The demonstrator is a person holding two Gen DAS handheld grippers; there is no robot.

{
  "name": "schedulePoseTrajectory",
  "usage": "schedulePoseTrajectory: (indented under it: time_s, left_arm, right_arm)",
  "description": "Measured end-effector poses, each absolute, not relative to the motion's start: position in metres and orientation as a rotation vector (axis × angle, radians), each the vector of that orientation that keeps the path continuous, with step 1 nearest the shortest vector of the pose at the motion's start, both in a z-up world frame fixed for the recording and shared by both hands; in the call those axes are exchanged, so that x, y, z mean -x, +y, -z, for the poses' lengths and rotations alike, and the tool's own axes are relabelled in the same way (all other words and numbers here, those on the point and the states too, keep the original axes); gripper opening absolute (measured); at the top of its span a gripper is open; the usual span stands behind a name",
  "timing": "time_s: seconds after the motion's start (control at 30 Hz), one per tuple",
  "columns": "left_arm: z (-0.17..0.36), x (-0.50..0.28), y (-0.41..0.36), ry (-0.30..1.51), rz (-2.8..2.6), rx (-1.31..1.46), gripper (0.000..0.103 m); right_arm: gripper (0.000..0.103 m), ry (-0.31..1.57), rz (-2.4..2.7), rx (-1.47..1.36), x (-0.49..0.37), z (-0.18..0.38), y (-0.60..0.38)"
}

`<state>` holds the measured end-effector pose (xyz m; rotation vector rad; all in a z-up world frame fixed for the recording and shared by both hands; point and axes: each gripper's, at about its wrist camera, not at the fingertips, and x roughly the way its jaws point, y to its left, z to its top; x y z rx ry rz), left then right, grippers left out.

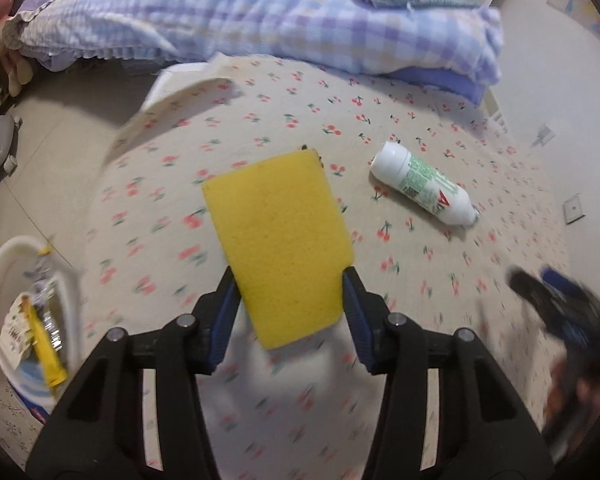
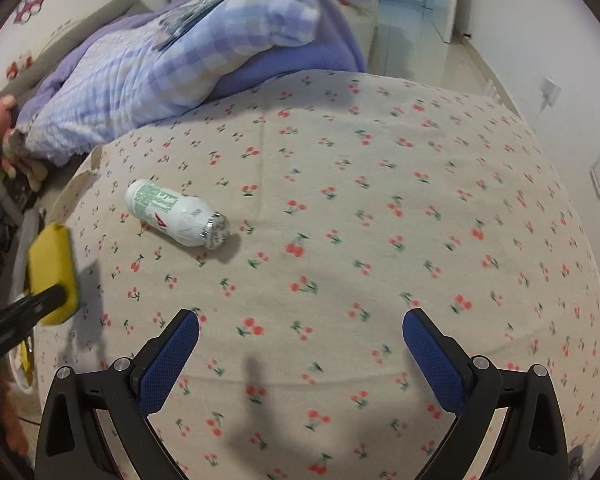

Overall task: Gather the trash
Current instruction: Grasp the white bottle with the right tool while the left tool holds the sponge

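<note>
My left gripper [image 1: 290,280] is shut on a yellow sponge [image 1: 278,240] and holds it above the cherry-print bed sheet [image 1: 260,120]. The sponge also shows at the left of the right wrist view [image 2: 52,268]. A white bottle with a green label [image 1: 424,184] lies on its side on the sheet, to the right of the sponge; in the right wrist view the bottle [image 2: 172,212] lies ahead and to the left. My right gripper [image 2: 300,320] is open and empty above the sheet, and shows blurred at the right of the left wrist view [image 1: 556,300].
A white bin [image 1: 4,280] holding wrappers stands on the floor at the lower left of the bed. A purple checked quilt [image 1: 260,12] is piled at the far end of the bed. Plush toys [image 1: 0,40] lie at the far left. A wall [image 2: 560,60] runs along the right.
</note>
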<state>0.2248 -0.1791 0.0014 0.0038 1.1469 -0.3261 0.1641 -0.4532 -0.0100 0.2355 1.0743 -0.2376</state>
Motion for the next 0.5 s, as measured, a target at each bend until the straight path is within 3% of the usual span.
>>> schedulePoseTrajectory:
  time_s: [0.17, 0.4, 0.5]
  left_arm:
    - [-0.015, -0.201, -0.124, 1.104, 0.326, 0.069, 0.052]
    - [-0.017, -0.201, -0.082, 1.119, 0.314, 0.188, 0.052]
    - [-0.018, -0.199, -0.067, 1.121, 0.302, 0.222, 0.052]
  right_arm:
    - [0.100, 1.055, 0.153, -0.041, -0.202, 0.004, -0.413]
    - [0.083, 1.069, 0.059, 0.012, -0.250, 0.013, -0.382]
    - [0.070, 1.114, 0.065, 0.017, -0.267, 0.027, -0.376]
